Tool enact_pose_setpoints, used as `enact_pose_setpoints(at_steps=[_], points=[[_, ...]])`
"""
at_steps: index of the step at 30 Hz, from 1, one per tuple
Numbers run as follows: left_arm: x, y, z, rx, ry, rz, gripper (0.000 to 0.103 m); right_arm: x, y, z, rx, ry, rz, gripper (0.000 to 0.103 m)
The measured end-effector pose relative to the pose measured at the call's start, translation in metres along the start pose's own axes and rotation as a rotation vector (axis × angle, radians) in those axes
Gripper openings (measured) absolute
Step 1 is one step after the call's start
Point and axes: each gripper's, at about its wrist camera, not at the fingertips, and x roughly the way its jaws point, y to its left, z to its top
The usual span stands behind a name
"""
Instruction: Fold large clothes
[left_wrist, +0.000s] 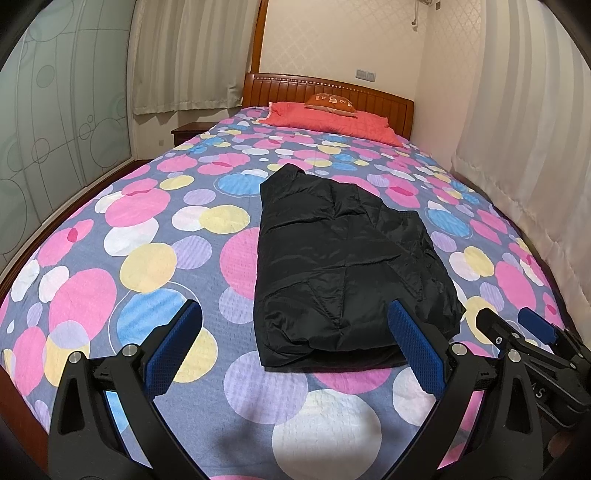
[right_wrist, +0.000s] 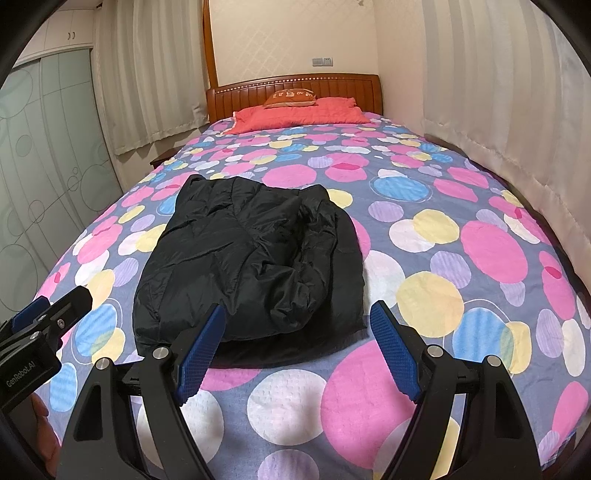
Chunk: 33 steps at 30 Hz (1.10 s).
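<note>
— Jacket (left_wrist: 347, 258), black, quilted: where does it lie?
— Mid-bed on the dotted bedspread (left_wrist: 147, 229), folded into a long narrow bundle, near edge toward both tools; likely narrowed this way for a last fold.
— Left to right, the tools?
— Left gripper (left_wrist: 299, 350): fingers spread wide, nothing between them, poised above the near left corner. Right gripper (right_wrist: 295, 343): likewise spread and empty, above the near right edge. Neither touches cloth.
— Why poised so?
— Presumably to pinch the near hem and carry it toward the headboard (right_wrist: 295, 90).
— Containers?
— None seen. Red pillow (right_wrist: 299, 110) with an orange cushion (right_wrist: 291, 98) on it, well apart from the jacket.
</note>
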Motion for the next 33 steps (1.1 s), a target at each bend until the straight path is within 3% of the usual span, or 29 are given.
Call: enact_pose_setpoints(at_steps=[13, 23, 33], points=[[-0.003, -0.005, 0.001, 0.011, -0.014, 0.002, 0.100, 0.000, 0.005, -0.002, -0.005, -0.004, 0.002, 0.079], [-0.010, -0.009, -0.001, 0.032, -0.037, 0.049, 0.100, -0.001, 0.005, -0.002, -0.006, -0.004, 0.003, 0.079], [-0.005, -0.008, -0.005, 0.025, -0.039, 0.032, 0.101, 0.002, 0.007, -0.003, -0.008, 0.005, 0.006, 0.079]])
